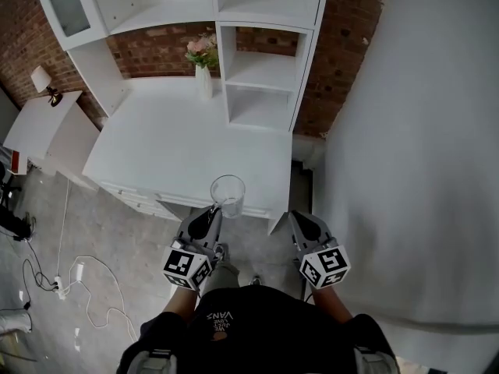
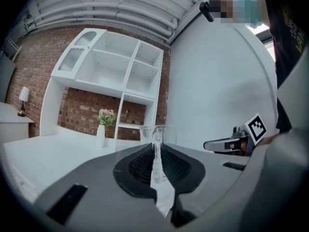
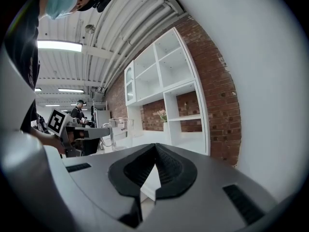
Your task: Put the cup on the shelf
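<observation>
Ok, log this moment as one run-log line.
left claw: shut on cup | right claw: shut, empty | cup: near table front edge | shelf: no cup yet

Glossy cup [image 1: 228, 195], matt desk [image 1: 171, 154]
Your cup looks clear and glossy; the desk is smooth matt white, the wall [image 1: 156, 57] rough red brick.

A white desk [image 1: 171, 154] is seen at the frame's centre. A white vase of pink flowers [image 1: 204, 80] is set at its far edge, just beside the shelf unit [image 1: 261, 86].
</observation>
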The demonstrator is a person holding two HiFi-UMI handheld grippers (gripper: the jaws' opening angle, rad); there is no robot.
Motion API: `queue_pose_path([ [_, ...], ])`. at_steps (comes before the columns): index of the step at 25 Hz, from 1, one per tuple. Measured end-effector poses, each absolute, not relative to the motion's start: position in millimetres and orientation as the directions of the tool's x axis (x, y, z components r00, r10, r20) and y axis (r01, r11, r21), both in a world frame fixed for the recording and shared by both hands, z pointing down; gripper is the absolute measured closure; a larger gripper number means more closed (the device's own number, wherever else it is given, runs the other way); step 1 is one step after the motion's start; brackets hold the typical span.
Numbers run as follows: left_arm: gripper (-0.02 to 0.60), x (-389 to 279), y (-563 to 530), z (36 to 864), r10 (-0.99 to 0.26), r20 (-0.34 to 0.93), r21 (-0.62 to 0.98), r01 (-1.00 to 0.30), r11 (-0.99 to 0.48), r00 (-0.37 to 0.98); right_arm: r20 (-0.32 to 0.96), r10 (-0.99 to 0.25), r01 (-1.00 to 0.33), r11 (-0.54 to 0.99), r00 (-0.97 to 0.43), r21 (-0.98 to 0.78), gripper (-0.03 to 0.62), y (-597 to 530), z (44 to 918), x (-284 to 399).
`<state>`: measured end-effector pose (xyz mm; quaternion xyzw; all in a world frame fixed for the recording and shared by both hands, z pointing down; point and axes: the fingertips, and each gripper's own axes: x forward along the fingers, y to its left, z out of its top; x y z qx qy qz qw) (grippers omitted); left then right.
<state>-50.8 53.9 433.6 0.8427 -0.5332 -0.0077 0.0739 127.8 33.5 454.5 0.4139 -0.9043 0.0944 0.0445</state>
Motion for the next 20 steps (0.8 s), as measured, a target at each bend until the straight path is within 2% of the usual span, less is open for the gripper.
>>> queue_pose_path([
  [20,0.552,-126.6,-141.9,449.4,-0.743,0.110,0.116,-0.751,-0.650,0.660,0.206,-0.866,-0.890,0.432,-0.455,-0.147,0.594,-99.9,457.1,40.1],
])
